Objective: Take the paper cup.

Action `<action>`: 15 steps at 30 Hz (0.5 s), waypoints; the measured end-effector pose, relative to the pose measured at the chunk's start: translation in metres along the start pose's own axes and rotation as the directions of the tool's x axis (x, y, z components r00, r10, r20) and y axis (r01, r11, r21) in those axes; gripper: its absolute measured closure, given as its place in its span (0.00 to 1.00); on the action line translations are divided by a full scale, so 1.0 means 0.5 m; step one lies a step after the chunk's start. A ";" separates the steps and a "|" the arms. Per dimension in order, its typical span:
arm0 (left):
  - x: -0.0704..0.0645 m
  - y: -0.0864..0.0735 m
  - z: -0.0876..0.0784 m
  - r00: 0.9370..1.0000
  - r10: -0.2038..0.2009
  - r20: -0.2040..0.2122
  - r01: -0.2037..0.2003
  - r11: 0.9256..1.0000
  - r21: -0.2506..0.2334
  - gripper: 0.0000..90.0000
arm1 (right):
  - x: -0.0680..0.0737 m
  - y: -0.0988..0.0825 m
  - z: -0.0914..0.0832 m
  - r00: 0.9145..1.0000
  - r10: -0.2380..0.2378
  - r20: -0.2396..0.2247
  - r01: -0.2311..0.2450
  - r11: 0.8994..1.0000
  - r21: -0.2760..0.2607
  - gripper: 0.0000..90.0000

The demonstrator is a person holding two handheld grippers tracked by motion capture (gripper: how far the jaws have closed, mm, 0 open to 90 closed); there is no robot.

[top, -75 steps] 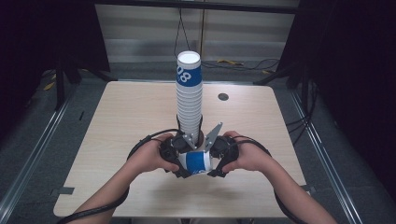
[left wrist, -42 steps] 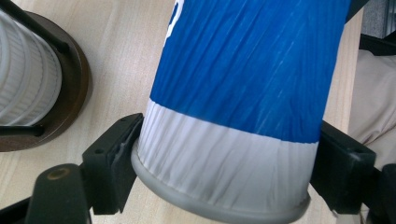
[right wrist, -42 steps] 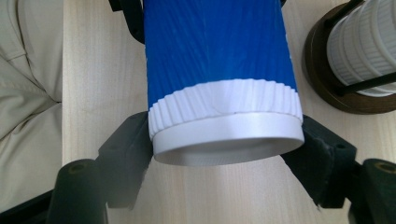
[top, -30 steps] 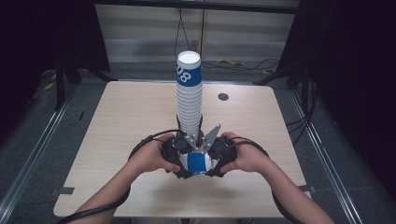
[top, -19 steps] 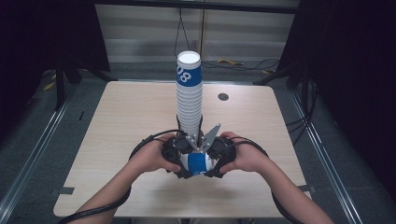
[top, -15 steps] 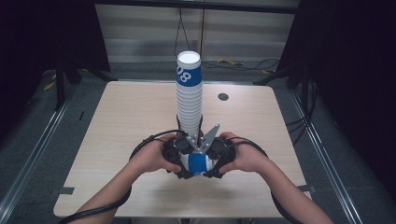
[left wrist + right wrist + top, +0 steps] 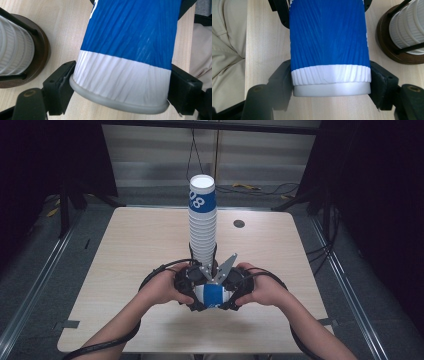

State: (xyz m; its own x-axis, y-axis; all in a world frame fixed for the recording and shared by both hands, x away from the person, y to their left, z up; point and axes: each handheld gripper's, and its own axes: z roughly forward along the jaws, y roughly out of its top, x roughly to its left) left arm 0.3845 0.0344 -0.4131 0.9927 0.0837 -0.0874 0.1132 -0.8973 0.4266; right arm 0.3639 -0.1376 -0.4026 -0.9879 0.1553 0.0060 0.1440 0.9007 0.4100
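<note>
Near the table's front edge, between our two hands, we hold a blue-and-white paper cup (image 7: pixel 212 295) on its side, just in front of the tall stack of cups (image 7: pixel 202 220) on its dark wooden base (image 7: pixel 37 50). Both grippers grip that cup from opposite ends: the left gripper (image 7: pixel 189 285) has its jaws pinching the white band by the rim, and the right gripper (image 7: pixel 234 287) has its jaws pressed on the other end.

We judge the work to be midway. One cup, or perhaps two nested ones, is off the stack, and it looks as if we are pulling them apart or readying one for the pile; the stack itself stands tall and upright, with many cups on it.

From the high view we get the layout: stack in the middle, a small dark disc (image 7: pixel 239 223) on the far right of the table (image 7: pixel 125 250), hands close together. The left gripper view (image 7: pixel 125 62) adds the rolled rim and the base's thin black rods. The right gripper view (image 7: pixel 329 50) shows a second white edge stepping out beneath the ribbed band, which the high view is too coarse to show.
</note>
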 end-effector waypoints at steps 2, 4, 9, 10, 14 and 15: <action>-0.001 0.002 -0.002 1.000 0.002 -0.004 -0.002 1.000 0.007 0.21 | -0.001 -0.001 0.001 1.000 -0.001 0.006 0.001 1.000 0.000 0.33; -0.003 0.002 -0.002 1.000 0.003 -0.010 -0.003 1.000 0.004 0.21 | 0.000 -0.001 0.002 1.000 0.007 0.005 -0.007 1.000 0.001 0.33; -0.002 0.003 -0.003 1.000 0.018 -0.015 -0.018 1.000 0.014 0.21 | 0.000 -0.005 0.008 1.000 0.019 -0.001 -0.019 1.000 0.004 0.33; -0.001 0.002 -0.003 0.999 0.027 -0.019 -0.026 1.000 0.012 0.21 | 0.000 -0.005 0.008 1.000 0.016 0.002 -0.016 1.000 0.002 0.33; -0.002 -0.001 -0.001 1.000 0.018 -0.025 -0.019 1.000 -0.025 0.20 | -0.002 -0.007 0.007 1.000 0.016 0.007 -0.016 1.000 -0.003 0.33; -0.001 -0.002 -0.002 0.999 0.018 -0.027 -0.018 0.999 -0.029 0.19 | -0.004 -0.009 0.007 1.000 0.014 0.015 -0.014 1.000 -0.010 0.33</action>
State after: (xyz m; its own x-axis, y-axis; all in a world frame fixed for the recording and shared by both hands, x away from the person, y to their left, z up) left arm 0.3837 0.0355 -0.4126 0.9953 0.0795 -0.0556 0.0961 -0.8858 0.4540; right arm 0.3653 -0.1404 -0.4075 -0.9848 0.1737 -0.0016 0.1571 0.8944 0.4188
